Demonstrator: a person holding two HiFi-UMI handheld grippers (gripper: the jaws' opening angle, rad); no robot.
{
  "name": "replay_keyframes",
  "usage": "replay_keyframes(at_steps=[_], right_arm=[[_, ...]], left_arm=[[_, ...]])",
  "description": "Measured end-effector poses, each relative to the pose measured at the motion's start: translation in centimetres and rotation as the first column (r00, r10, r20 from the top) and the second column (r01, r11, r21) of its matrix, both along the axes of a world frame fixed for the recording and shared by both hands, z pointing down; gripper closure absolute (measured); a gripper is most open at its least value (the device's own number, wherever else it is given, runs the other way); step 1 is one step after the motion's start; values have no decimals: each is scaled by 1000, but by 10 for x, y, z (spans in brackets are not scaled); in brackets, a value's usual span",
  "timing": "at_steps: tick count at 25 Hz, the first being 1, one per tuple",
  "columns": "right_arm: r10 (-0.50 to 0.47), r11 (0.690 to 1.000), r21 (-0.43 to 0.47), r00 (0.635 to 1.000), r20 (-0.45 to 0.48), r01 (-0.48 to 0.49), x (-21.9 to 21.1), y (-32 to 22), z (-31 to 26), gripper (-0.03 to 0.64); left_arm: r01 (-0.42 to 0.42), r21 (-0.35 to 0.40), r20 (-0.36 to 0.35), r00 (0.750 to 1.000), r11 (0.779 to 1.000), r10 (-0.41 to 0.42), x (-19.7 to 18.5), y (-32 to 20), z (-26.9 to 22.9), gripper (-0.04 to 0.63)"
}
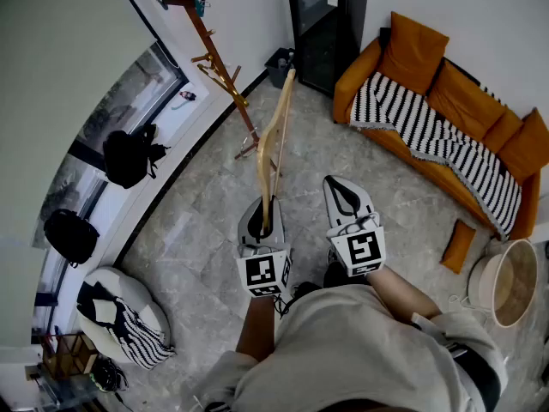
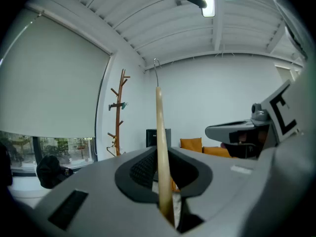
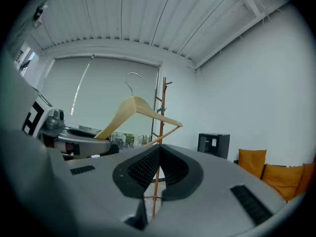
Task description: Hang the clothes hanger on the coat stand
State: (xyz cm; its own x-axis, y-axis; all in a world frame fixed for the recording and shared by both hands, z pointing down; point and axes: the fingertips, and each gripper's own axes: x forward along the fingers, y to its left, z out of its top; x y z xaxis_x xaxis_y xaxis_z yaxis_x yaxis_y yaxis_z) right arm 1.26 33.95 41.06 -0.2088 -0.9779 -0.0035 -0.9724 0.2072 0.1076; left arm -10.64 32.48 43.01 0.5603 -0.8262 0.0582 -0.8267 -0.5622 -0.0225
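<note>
The left claw is clamped on one arm end of the wooden clothes hanger. The hanger stands up out of it, with the wire hook at the far tip. Just beside it, the right claw is pinched together on nothing. The coat stand is ahead and well apart. The carry probably calls for a firm grip so the hanger cannot swivel. The hook should be turned toward a free peg, raised above it, then lowered on before the claw lets go.
</note>
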Motion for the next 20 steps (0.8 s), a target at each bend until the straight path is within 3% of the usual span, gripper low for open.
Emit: replay_keyframes(at_steps=[6, 13, 20], right_arm=[[-10, 1000, -7, 1000, -4, 10, 13, -6, 5, 612], [-65, 998, 16, 995, -82, 66, 38, -26, 1, 612], [-99, 995, -7, 993, -61, 98, 84, -37, 24, 612]], left_arm=[[-12, -17, 36, 999, 1000, 13, 21, -5, 8, 537], [-24, -23, 59, 998, 999, 25, 55, -22, 10, 536], [27, -45, 86, 996, 999, -23, 91, -36, 34, 536]])
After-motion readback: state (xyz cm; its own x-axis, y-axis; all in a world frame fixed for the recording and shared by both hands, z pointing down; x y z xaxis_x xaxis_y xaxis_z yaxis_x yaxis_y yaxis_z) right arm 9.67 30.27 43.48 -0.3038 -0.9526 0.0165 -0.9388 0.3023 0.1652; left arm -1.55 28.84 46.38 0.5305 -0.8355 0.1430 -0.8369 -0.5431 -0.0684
